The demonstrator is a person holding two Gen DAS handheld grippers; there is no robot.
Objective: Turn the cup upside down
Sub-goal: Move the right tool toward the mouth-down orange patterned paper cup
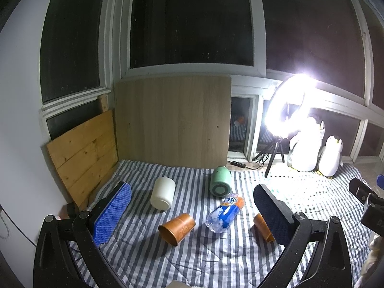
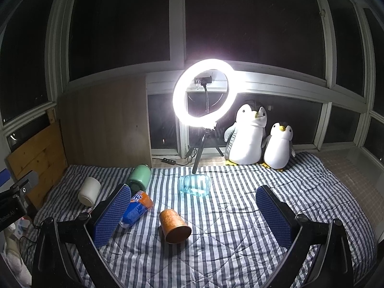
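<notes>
Striped bedding (image 2: 240, 240) covers the whole work surface, soft and quilted, with dark windows behind. Nearest, the left gripper (image 1: 192, 212) and the right gripper (image 2: 193, 212) both hover above it with jaws spread wide and nothing between them. 2 orange cups lie on their sides: one orange cup (image 1: 177, 228) sits between the left gripper's fingers with its mouth toward the near left, and the other orange cup (image 2: 174, 226) lies between the right gripper's fingers, mouth toward the camera. A plastic bottle (image 1: 225, 213) lies between the 2 cups. Farther off lie a white cup (image 1: 163, 193), a green tumbler (image 1: 220, 181) and a clear glass jar (image 2: 195, 184), all tipped over. At the far edge stand a ring light (image 2: 204, 88) and 2 plush penguins (image 2: 249, 139). To flip a cup well, I would close on its side wall near the middle, lift clear of the soft quilt, rotate until the mouth faces down, and set it flat so the bedding does not tip it.
</notes>
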